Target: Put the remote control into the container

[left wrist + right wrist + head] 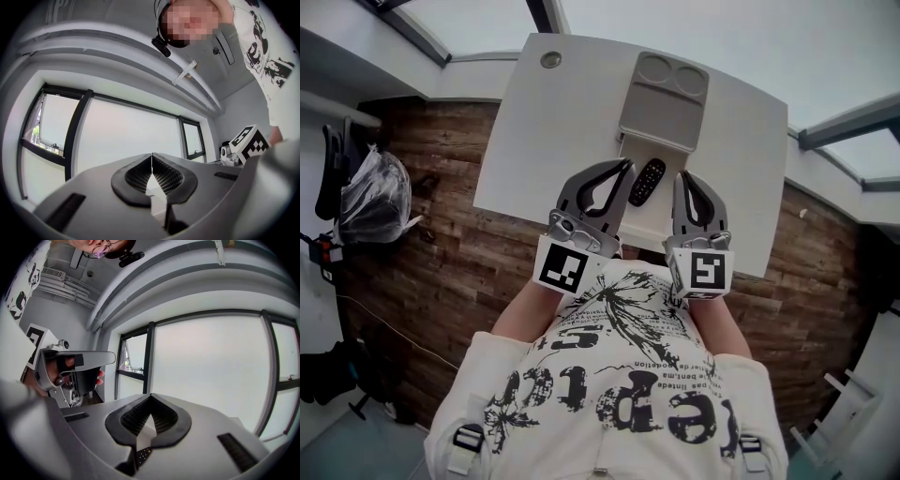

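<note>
A black remote control lies on the white table, just in front of the grey container with its flat compartment and two round wells. My left gripper is to the left of the remote, shut with nothing in it; its tips meet in the left gripper view. On the remote's right my right gripper is shut and empty too, tips touching in the right gripper view. A bit of the remote shows under those jaws. Both grippers point level, above the table.
A round cable hole sits at the table's far left corner. The table's near edge runs just ahead of my hands. A bag hangs by the left wall over the wooden floor. Large windows stand beyond the table.
</note>
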Demonstrator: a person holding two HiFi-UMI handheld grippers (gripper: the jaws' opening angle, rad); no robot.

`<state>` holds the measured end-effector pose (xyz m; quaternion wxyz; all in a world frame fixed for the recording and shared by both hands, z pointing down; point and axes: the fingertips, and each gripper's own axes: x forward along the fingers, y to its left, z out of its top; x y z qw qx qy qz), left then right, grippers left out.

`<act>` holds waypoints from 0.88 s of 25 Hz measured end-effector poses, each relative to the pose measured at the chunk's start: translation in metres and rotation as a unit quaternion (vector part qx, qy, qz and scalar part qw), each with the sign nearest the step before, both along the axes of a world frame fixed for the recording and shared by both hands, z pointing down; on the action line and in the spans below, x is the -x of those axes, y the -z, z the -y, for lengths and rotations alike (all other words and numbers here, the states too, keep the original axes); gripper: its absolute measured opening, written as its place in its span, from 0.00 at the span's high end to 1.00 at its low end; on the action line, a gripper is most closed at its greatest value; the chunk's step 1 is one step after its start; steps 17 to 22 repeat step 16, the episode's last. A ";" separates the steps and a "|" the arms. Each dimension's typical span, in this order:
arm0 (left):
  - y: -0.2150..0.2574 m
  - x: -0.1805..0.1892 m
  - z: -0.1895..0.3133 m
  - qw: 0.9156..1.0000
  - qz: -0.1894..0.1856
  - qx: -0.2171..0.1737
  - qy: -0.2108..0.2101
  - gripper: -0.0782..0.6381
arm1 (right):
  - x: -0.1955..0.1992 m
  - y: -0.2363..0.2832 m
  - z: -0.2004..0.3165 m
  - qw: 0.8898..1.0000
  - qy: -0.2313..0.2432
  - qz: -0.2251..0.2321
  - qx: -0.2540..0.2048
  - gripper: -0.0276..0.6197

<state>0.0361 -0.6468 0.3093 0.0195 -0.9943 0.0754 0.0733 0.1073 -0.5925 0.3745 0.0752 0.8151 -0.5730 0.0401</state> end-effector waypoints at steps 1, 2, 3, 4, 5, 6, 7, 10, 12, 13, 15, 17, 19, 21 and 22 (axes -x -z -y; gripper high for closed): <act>0.000 0.000 -0.002 1.000 -0.002 0.002 -0.006 0.88 | -0.001 -0.001 -0.001 1.000 -0.002 0.002 0.000 0.95; 0.001 0.000 -0.003 1.000 -0.003 0.003 -0.009 0.88 | -0.001 -0.002 -0.001 1.000 -0.003 0.004 0.000 0.95; 0.001 0.000 -0.004 1.000 -0.004 0.003 -0.010 0.88 | -0.001 -0.003 -0.002 1.000 -0.004 0.007 0.000 0.95; 0.002 0.000 -0.005 1.000 -0.004 0.002 -0.010 0.88 | -0.001 -0.004 -0.002 1.000 -0.004 0.010 0.000 0.95; 0.002 0.000 -0.005 1.000 -0.003 -0.002 -0.010 0.88 | -0.002 -0.004 -0.002 1.000 -0.004 0.011 -0.001 0.95; 0.001 -0.001 -0.006 1.000 0.003 -0.009 -0.010 0.88 | -0.002 -0.004 -0.003 1.000 -0.004 0.011 -0.001 0.95; 0.000 -0.002 -0.006 1.000 0.012 -0.017 -0.008 0.88 | -0.002 -0.004 -0.003 1.000 -0.003 0.010 -0.001 0.95; -0.004 -0.005 -0.007 0.999 0.031 -0.025 0.001 0.88 | -0.002 -0.002 -0.003 1.000 0.001 0.010 -0.002 0.95; -0.006 -0.004 -0.007 0.999 0.035 -0.021 0.005 0.88 | 0.000 -0.001 -0.002 1.000 0.005 0.010 -0.004 0.95; -0.007 -0.003 -0.006 0.999 0.038 -0.020 0.006 0.88 | 0.001 -0.001 -0.002 1.000 0.006 0.010 -0.004 0.95; -0.009 -0.002 -0.006 0.999 0.043 -0.020 0.007 0.88 | 0.001 -0.002 -0.002 1.000 0.008 0.010 -0.002 0.95; -0.010 -0.002 -0.006 0.999 0.046 -0.021 0.008 0.88 | 0.002 -0.002 -0.003 1.000 0.008 0.010 -0.002 0.95; -0.010 -0.002 -0.006 0.999 0.046 -0.021 0.008 0.88 | 0.002 -0.002 -0.003 1.000 0.008 0.010 -0.002 0.95; -0.010 -0.002 -0.006 0.999 0.046 -0.021 0.008 0.88 | 0.002 -0.002 -0.003 1.000 0.008 0.010 -0.002 0.95; -0.010 -0.002 -0.006 0.999 0.046 -0.021 0.008 0.88 | 0.002 -0.002 -0.003 1.000 0.008 0.010 -0.002 0.95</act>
